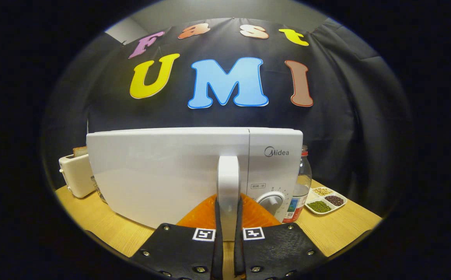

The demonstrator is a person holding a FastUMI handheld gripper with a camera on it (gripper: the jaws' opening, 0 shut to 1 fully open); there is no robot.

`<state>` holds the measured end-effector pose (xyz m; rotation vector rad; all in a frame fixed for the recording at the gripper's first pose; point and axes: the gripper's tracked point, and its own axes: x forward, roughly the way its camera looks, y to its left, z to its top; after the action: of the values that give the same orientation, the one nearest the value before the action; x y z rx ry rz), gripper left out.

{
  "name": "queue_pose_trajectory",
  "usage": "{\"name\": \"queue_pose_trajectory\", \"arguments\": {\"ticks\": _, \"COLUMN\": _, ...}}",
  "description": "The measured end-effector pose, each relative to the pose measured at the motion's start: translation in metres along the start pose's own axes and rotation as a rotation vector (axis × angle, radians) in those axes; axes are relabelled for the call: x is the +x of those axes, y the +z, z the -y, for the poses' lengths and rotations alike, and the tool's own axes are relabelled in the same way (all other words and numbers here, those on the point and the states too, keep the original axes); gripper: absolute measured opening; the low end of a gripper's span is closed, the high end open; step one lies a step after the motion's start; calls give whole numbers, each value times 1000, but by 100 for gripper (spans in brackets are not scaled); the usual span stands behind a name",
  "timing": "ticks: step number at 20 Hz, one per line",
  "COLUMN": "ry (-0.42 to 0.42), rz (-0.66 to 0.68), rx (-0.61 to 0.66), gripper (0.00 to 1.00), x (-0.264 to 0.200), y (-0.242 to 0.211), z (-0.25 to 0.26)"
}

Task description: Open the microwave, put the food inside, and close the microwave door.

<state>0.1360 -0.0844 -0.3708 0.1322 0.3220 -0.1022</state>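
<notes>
The gripper [228, 217] clamps both fingers on the vertical handle [228, 182] of the white microwave [171, 175], whose door is closed, on a wooden table [338, 229]. A toaster [76, 175] sits at the microwave's 9 o'clock; a bottle [301, 186] and a tray [325, 200] of beans sit at its 3 o'clock.

Booth interior: draped black cloth wall [350, 116] behind a light wood-grain counter [338, 229]; a strip of pale grey wall [225, 11] shows above the cloth's top edge; lighting even, cloth creased in vertical folds
</notes>
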Motion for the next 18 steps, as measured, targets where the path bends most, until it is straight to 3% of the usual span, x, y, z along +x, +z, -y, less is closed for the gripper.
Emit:
{"name": "queue_pose_trajectory", "arguments": {"ticks": 5, "ry": -11, "rz": -13, "rx": 28, "gripper": 12, "x": -17, "y": -1, "z": -4}}
{"name": "queue_pose_trajectory", "arguments": {"ticks": 7, "ry": -18, "rz": 9, "rx": -37, "gripper": 11, "x": -44, "y": -5, "z": -10}}
{"name": "queue_pose_trajectory", "arguments": {"ticks": 18, "ry": 226, "rz": 75, "rx": -62, "gripper": 11, "x": -187, "y": -24, "z": -99}}
